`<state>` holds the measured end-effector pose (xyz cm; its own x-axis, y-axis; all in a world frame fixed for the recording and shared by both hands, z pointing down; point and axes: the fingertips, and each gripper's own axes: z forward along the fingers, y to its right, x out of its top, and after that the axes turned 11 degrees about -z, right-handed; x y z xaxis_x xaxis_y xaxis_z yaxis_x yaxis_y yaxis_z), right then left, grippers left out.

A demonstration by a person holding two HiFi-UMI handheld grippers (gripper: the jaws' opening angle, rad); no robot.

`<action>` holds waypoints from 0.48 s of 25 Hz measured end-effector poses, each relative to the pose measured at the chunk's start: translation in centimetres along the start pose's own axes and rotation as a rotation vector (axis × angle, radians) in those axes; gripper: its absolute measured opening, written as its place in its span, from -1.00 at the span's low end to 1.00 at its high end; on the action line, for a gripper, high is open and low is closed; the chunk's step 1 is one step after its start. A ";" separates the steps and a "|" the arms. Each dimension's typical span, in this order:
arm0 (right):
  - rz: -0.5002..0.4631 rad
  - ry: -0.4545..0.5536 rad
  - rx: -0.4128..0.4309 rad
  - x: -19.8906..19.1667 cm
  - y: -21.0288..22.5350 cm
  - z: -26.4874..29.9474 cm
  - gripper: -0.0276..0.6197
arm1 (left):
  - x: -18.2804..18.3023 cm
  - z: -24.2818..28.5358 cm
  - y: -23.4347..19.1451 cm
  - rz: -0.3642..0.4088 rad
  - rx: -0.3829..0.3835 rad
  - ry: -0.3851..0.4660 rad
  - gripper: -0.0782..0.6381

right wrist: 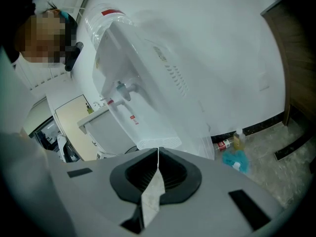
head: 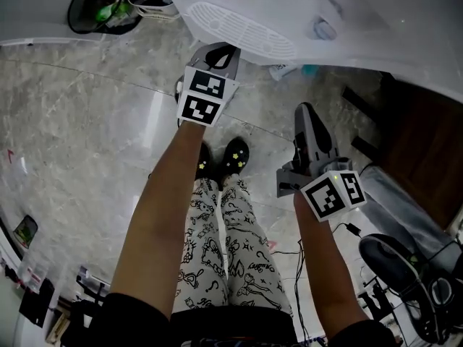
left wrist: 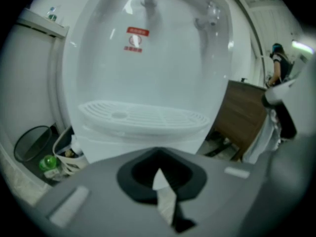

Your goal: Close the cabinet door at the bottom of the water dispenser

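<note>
Beside the water dispenser (left wrist: 148, 83), a white bag (left wrist: 63, 144) holds litter; left tool (left wrist: 158, 172) and right tool (right wrist: 158, 153) both closed.

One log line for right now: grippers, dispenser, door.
left gripper: shut, empty, pointed at drip tray | right gripper: shut, empty, apart from water dispenser | cabinet door: not in view

Glossy grey marble floor (head: 87, 121) lies between a dark wooden cabinet (head: 427, 157), right, and a black bin (head: 78, 11), left.
</note>
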<state>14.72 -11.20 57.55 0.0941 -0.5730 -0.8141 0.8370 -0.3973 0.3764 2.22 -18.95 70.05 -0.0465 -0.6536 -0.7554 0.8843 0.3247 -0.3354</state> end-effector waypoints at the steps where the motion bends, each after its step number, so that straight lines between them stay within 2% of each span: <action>1: -0.003 0.004 0.005 0.1 -0.4 0.0 -0.86 | 0.0 -0.7 -0.2 -0.004 0.002 0.001 -0.79; 3: -0.010 0.008 0.018 0.4 -1.3 -0.3 -0.86 | 0.0 -2.4 -0.3 -0.027 0.008 0.016 -0.79; 8: -0.077 0.009 0.077 1.8 -4.4 -2.1 -0.86 | 0.0 -8.3 1.5 -0.166 0.016 0.096 -0.79; 12: -0.109 0.021 0.091 3.2 -6.2 -4.3 -0.86 | 1.0 -12.3 5.6 -0.130 -0.035 0.117 -0.79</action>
<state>12.10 -7.50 50.74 0.0173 -0.5078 -0.8613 0.7905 -0.5205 0.3228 1.47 -9.39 60.49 -0.2151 -0.6085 -0.7639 0.8506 0.2676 -0.4527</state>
